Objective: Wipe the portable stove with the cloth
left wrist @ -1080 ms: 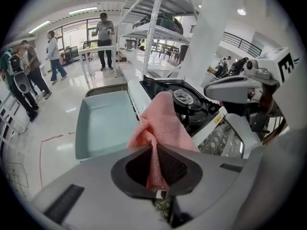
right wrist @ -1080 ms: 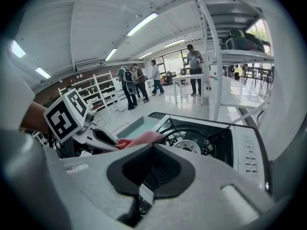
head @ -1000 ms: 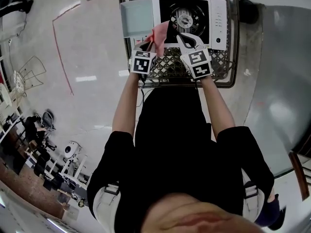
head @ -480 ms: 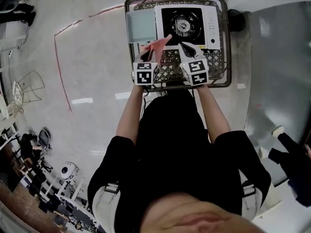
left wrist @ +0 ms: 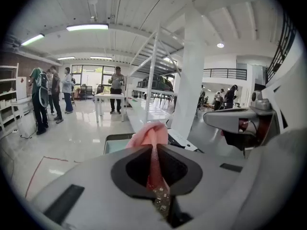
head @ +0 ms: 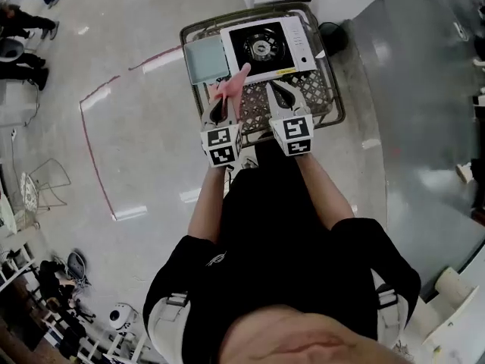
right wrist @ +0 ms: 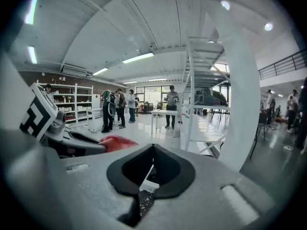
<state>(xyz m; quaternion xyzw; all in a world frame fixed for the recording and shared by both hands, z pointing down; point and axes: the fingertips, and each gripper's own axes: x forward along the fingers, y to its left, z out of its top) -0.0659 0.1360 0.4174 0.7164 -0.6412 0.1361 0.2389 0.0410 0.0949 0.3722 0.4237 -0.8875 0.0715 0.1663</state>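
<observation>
my left gripper [head: 222, 99] is clamped on the cloth [head: 235, 82], my right gripper [head: 271, 89] clenched empty. the stove [head: 265, 48] lies ahead and below, long side across, cloth nearest its left corner.

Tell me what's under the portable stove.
The portable stove rests on a wire mesh rack. The mesh directly beneath it, and anything lower, is covered by the stove body.

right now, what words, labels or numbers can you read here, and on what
No text is readable.
White portable stove with black top: side-panel marks and yellow front strip, too small to read.
Black-and-white marker cubes: square patterns only, no letters.
</observation>
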